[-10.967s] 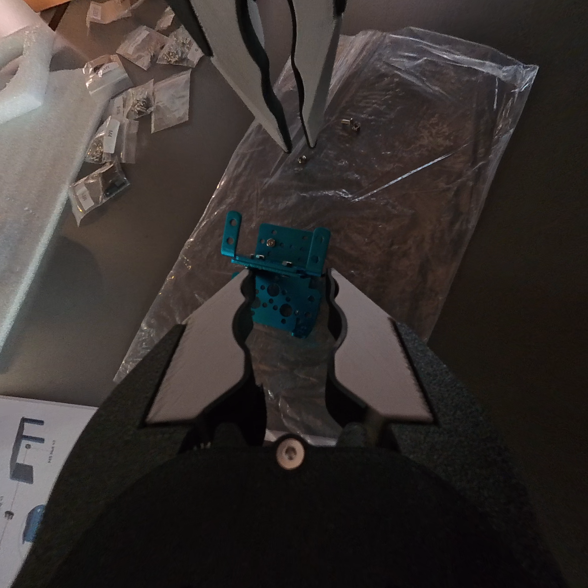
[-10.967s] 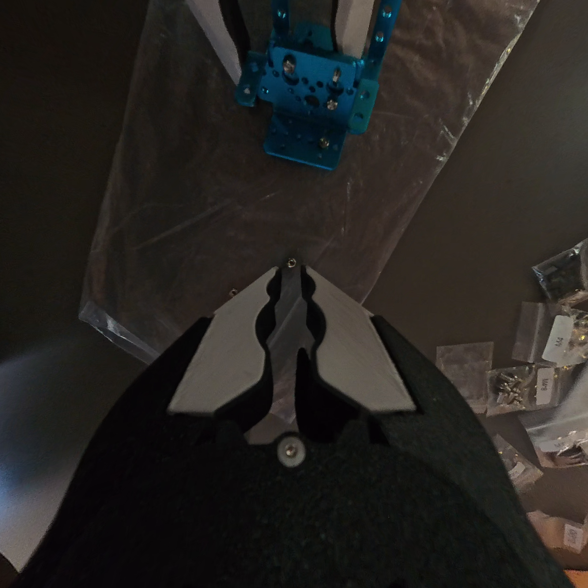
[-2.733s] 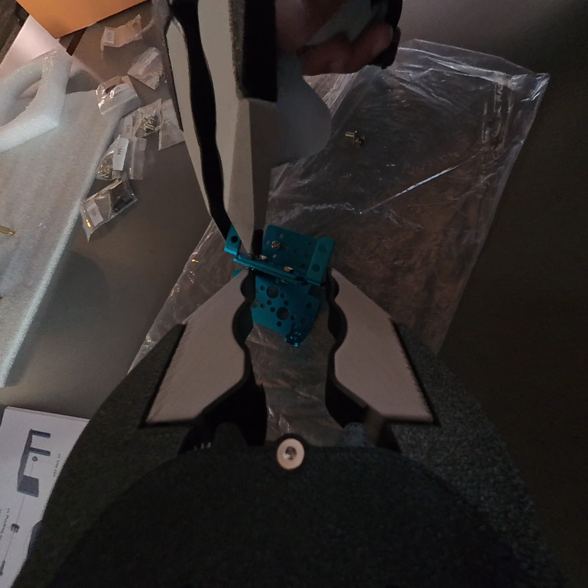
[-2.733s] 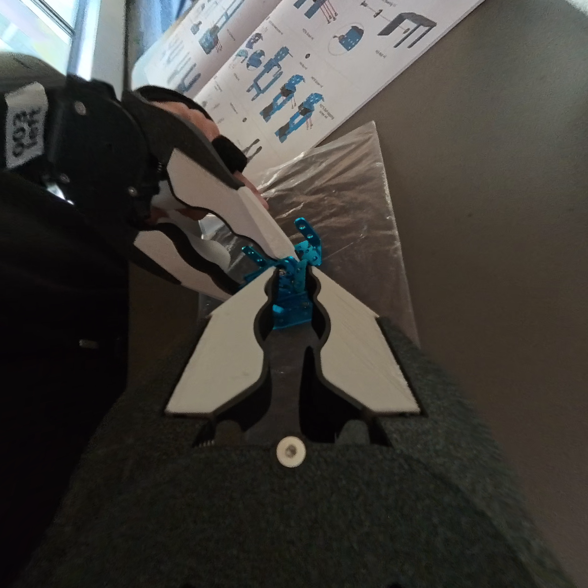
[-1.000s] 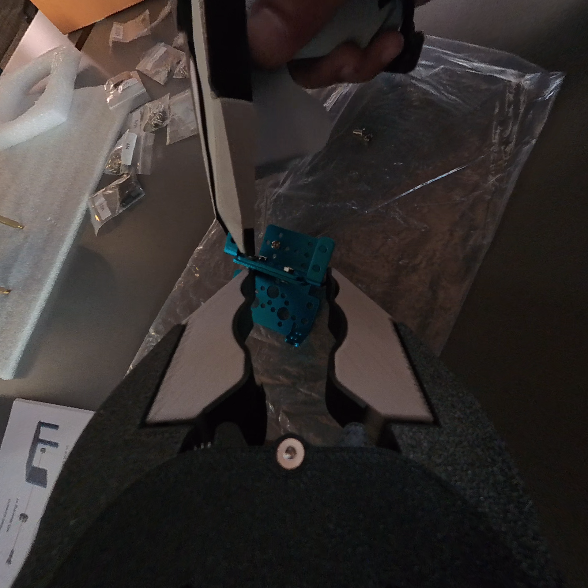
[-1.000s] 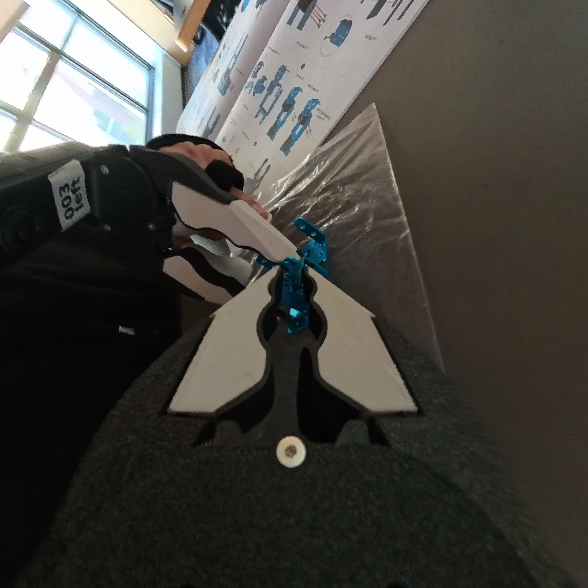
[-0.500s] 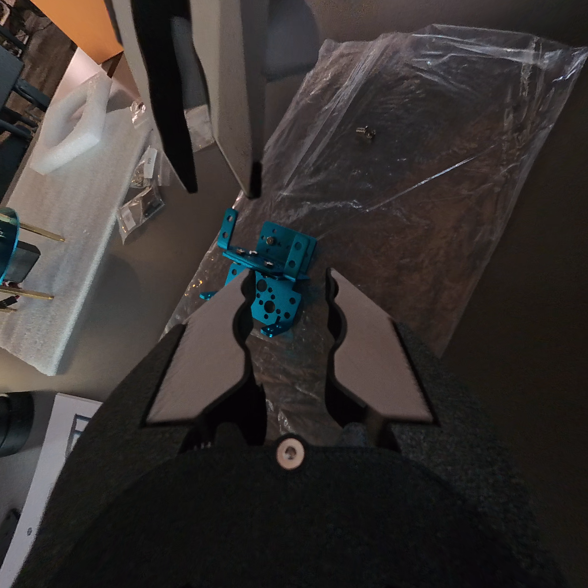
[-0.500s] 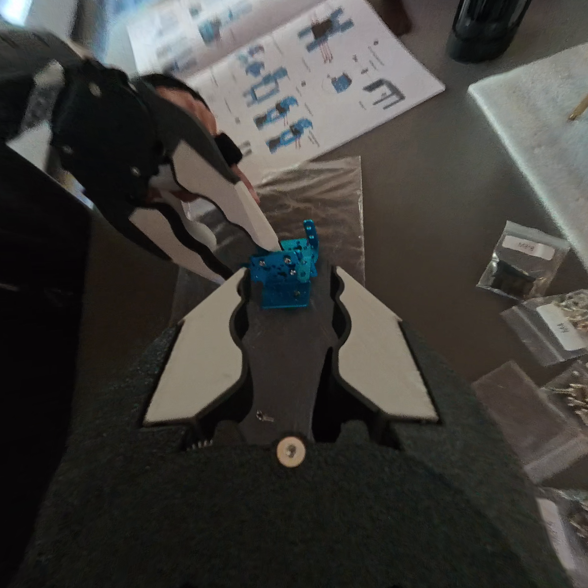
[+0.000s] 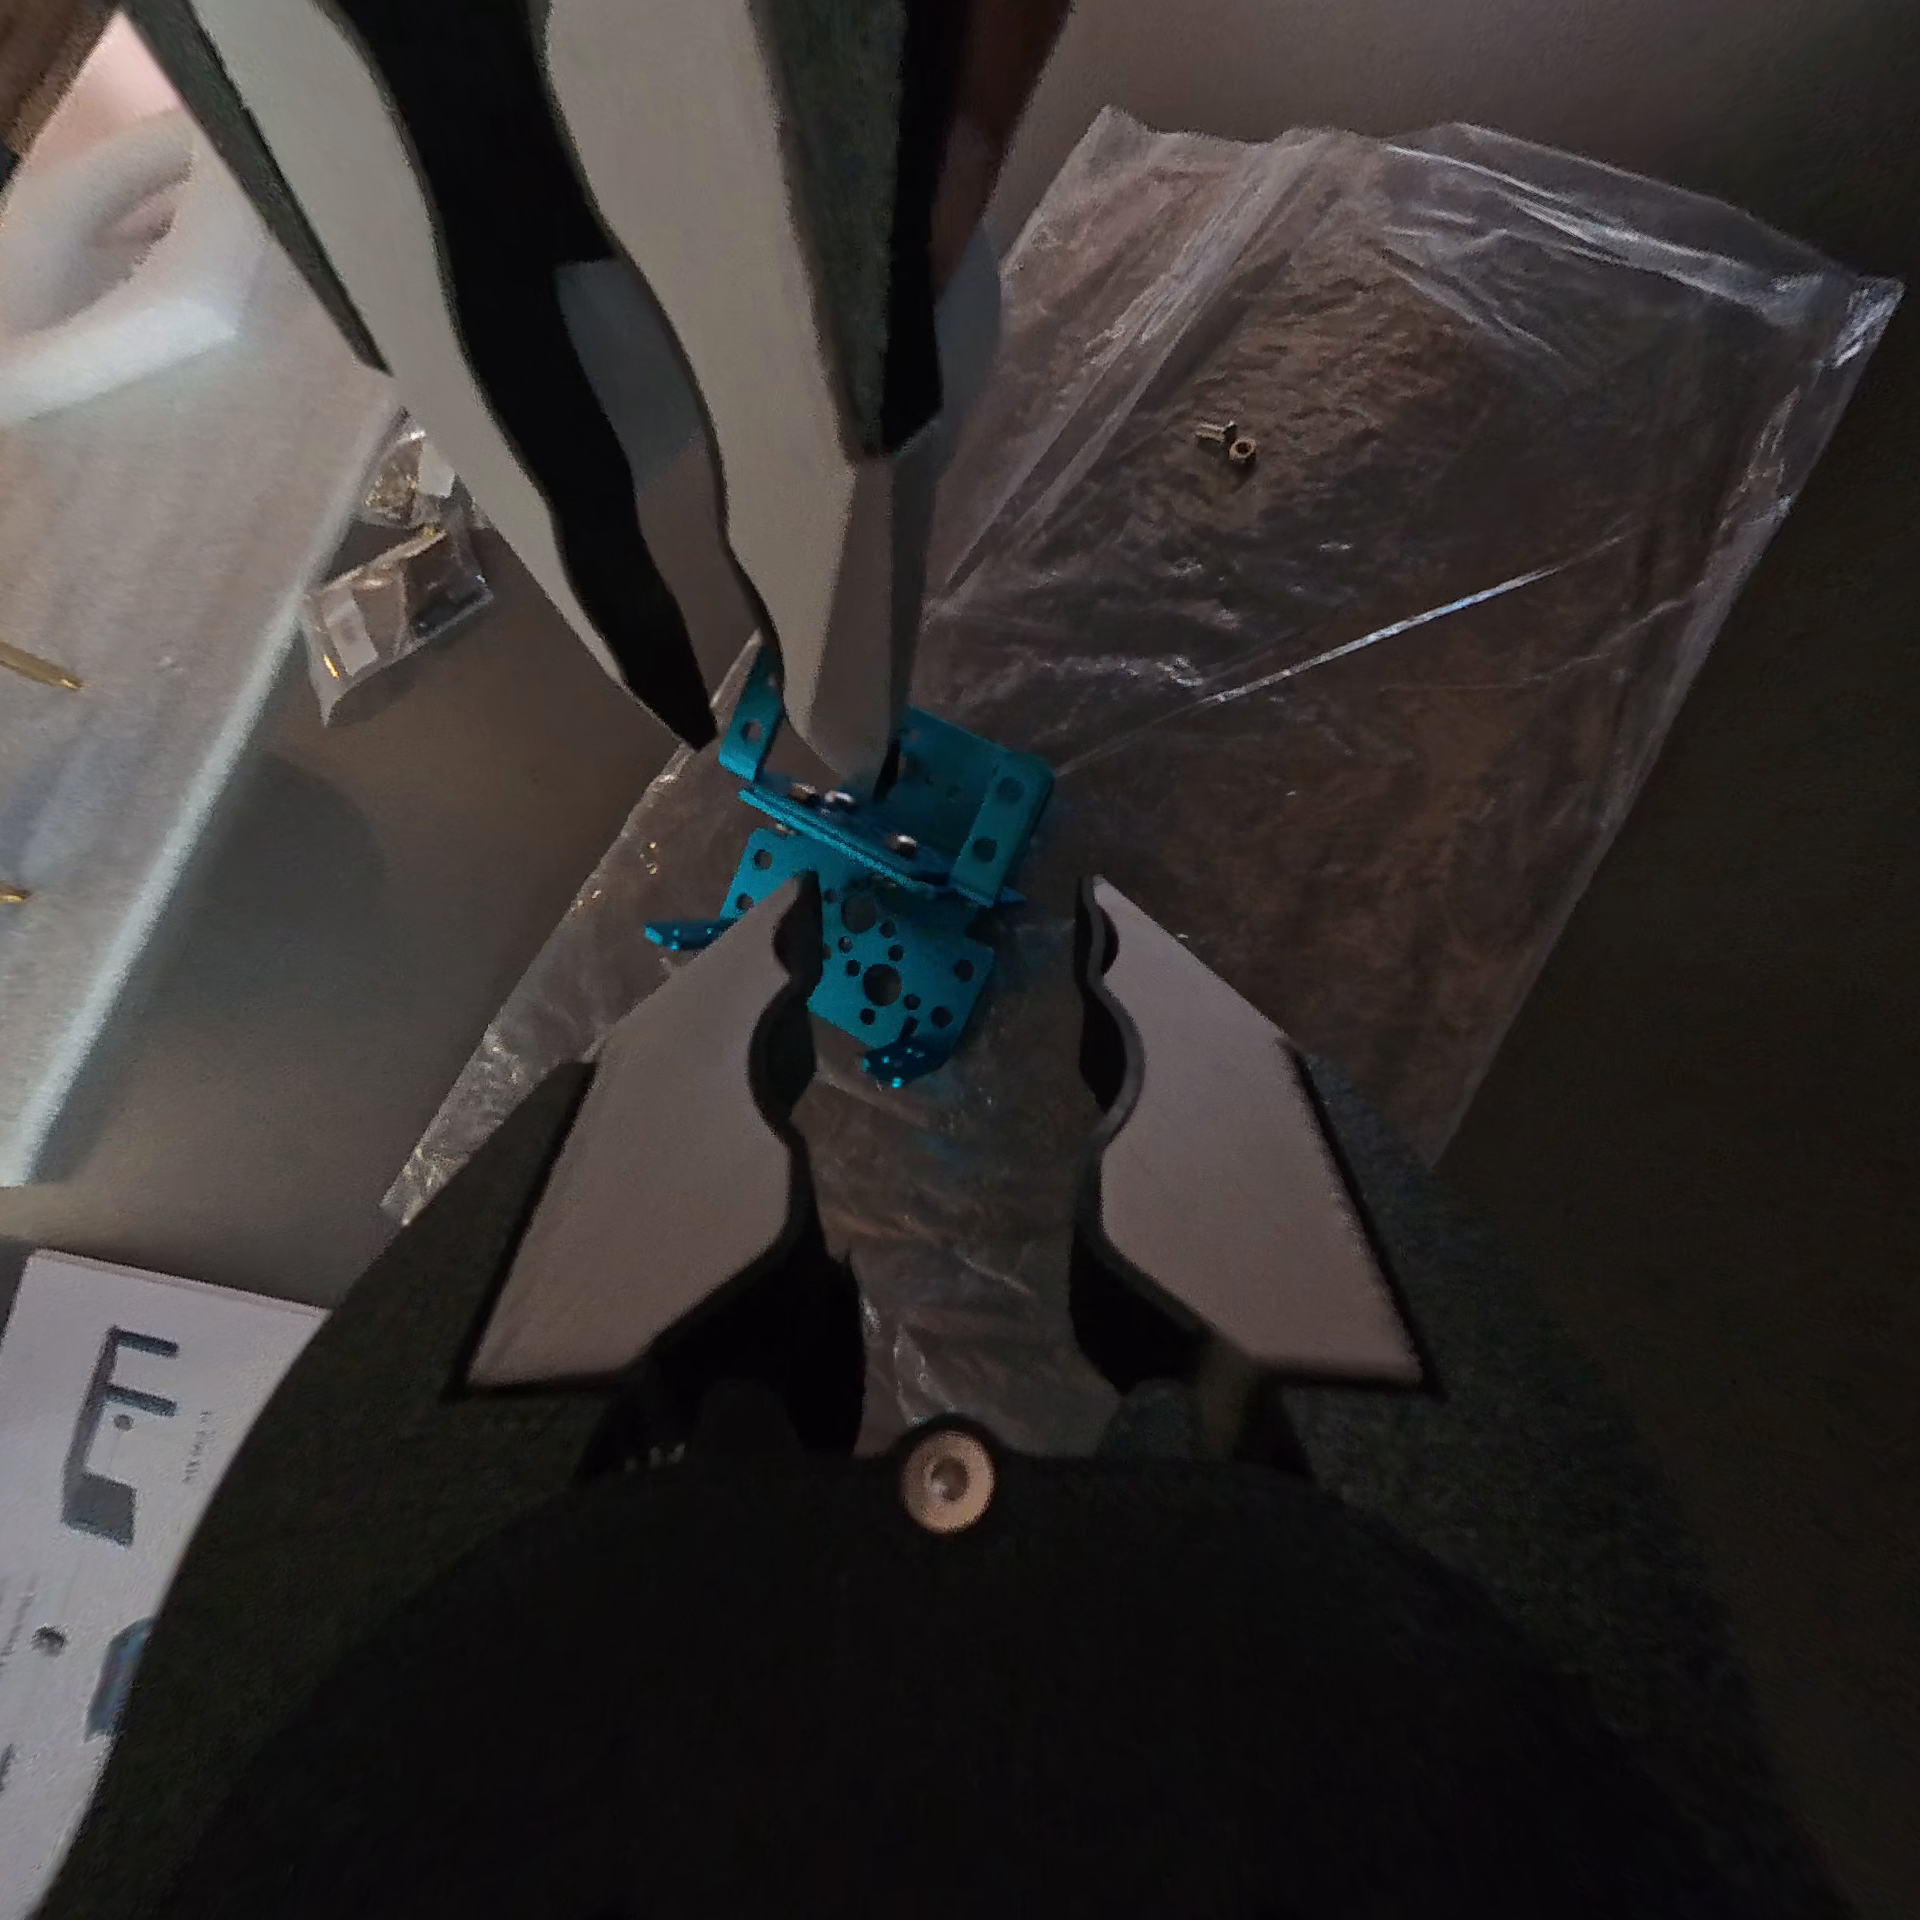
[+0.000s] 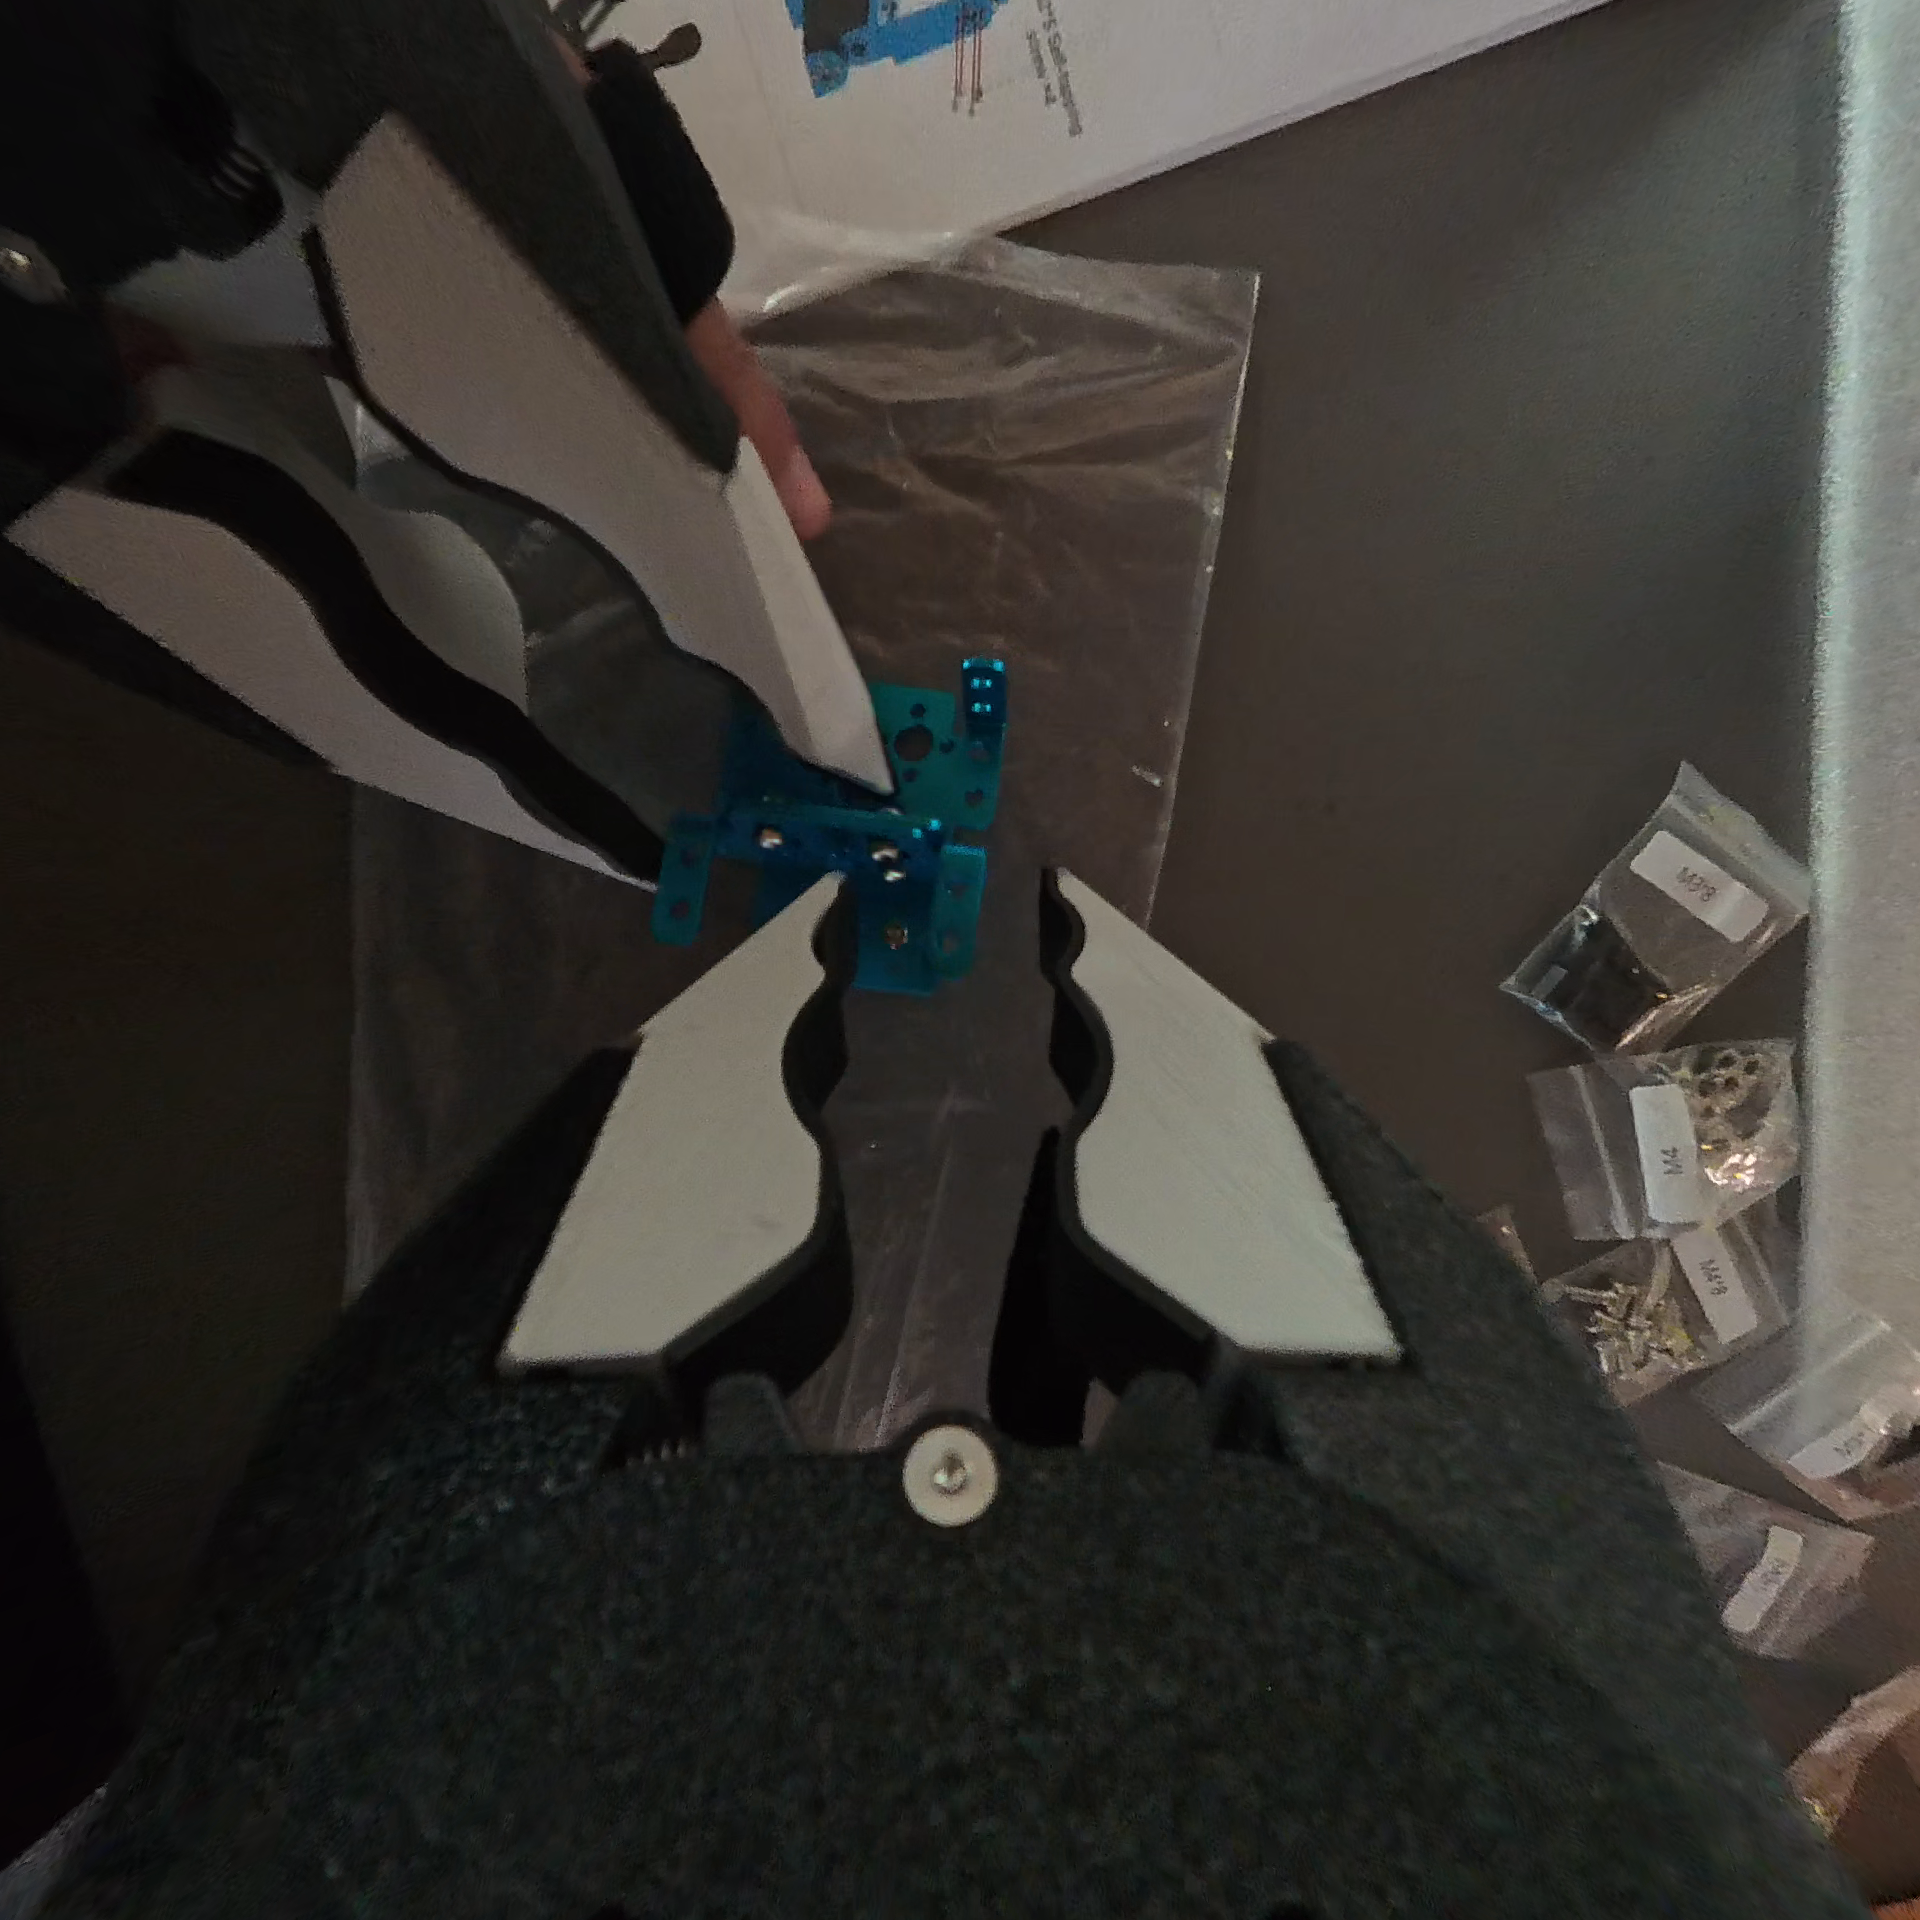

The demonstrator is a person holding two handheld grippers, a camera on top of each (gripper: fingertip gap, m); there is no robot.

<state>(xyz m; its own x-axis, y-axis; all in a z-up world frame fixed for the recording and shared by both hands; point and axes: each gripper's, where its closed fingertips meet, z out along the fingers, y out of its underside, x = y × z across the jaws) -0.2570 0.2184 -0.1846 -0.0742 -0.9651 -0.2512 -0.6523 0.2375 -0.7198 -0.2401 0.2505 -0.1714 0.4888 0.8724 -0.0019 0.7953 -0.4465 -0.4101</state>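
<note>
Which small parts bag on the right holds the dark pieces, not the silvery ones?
The farthest bag, at the top of the row beside the foam sheet; the two below it show shiny hardware.

One blue perforated metal bracket assembly (image 9: 894,883). One flat clear plastic bag (image 9: 1403,623). One small loose metal screw (image 9: 1226,442). Two white-fingered grippers, left (image 9: 940,894) and right (image 10: 945,883). At least six small labelled zip bags of hardware (image 10: 1662,1143).
</note>
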